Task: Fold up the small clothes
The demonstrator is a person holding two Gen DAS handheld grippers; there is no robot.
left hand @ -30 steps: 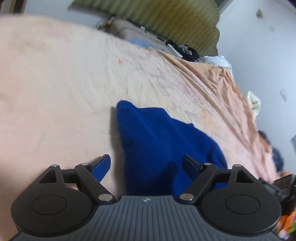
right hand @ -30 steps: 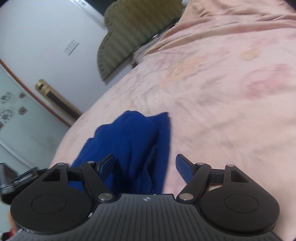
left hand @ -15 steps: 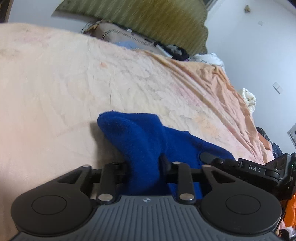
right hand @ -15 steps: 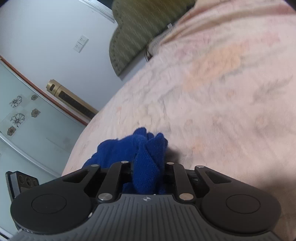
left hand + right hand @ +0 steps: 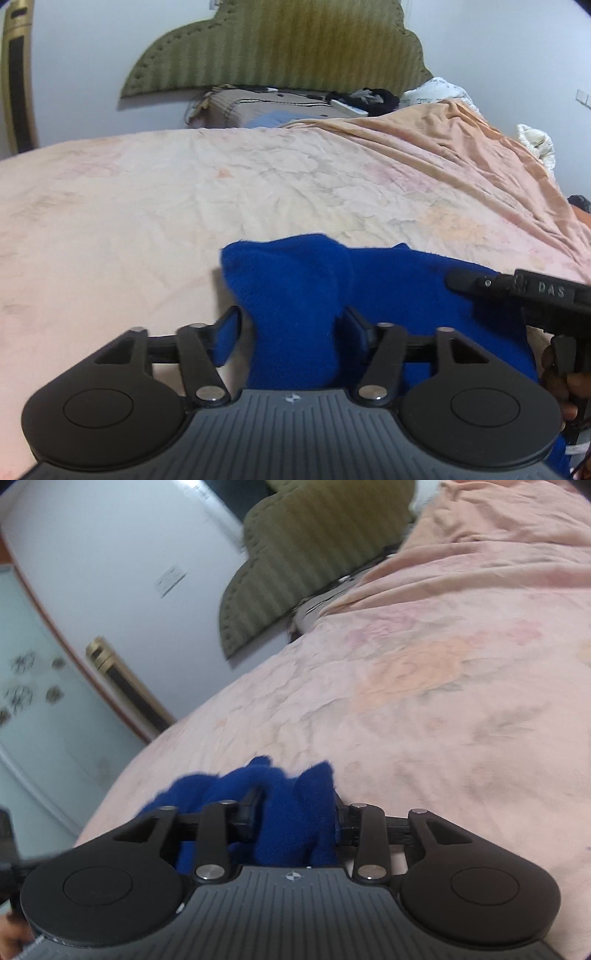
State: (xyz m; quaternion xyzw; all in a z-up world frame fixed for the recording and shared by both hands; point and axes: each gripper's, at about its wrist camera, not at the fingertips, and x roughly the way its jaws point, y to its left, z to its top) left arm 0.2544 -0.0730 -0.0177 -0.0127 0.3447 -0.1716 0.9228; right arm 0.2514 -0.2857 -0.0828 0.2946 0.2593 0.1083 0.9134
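A small blue fleece garment (image 5: pixel 388 295) lies bunched on the pink bedsheet (image 5: pixel 184 203). In the left wrist view a fold of it stands between the fingers of my left gripper (image 5: pixel 290 325), whose jaws are open, with a gap at the left finger. In the right wrist view my right gripper (image 5: pixel 295 808) is partly shut on a bunched fold of the same garment (image 5: pixel 295 812). The right gripper also shows at the right edge of the left wrist view (image 5: pixel 517 291), resting on the cloth.
A green padded headboard (image 5: pixel 280 48) stands behind the bed against a white wall. A brown pillow (image 5: pixel 266 110), dark clothes (image 5: pixel 369 96) and white bedding (image 5: pixel 439 90) lie at the bed's head. An orange blanket (image 5: pixel 480 155) covers the right side. A gold standing unit (image 5: pixel 125 683) is beside the bed.
Both grippers closed on the garment half a second ago. Now the left jaws have opened wider around the fold, and the right jaws have widened slightly. Both views have tilted upward.
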